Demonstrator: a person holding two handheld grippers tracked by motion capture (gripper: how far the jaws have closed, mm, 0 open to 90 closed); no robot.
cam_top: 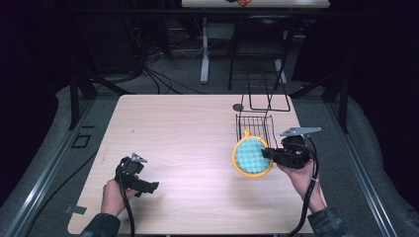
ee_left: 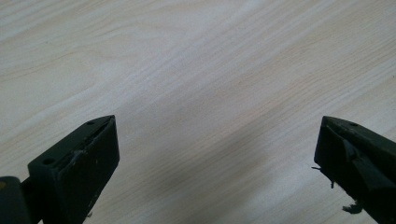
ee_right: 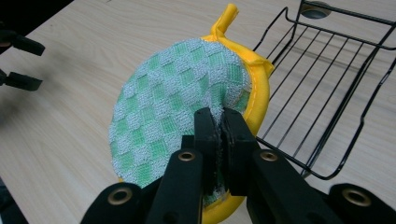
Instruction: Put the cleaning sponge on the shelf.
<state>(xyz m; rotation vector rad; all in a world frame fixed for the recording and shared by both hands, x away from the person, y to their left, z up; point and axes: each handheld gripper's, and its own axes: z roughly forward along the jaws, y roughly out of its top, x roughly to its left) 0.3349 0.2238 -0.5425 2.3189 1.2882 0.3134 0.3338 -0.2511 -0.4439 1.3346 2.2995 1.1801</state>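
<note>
Beside the wire rack (cam_top: 254, 124), at the right of the table (cam_top: 188, 148), a round pot holder (cam_top: 251, 156) with a green checked face and a yellow rim was held up off the wood. The right gripper (ee_right: 217, 122) had its jaws pressed together on the edge of the cloth, pinching only a narrow bit of the rim. That thin hold looked like the main risk: a quick swing or a tug could let the soft cloth slide free and drop. Its yellow loop (ee_right: 225, 19) stood close to the rack's wires and might snag on them if the pot holder were carried across. The left gripper (cam_top: 134, 177) rested well apart near the table's front left, jaws spread wide over bare wood, holding nothing, too far off to steady the cloth.
</note>
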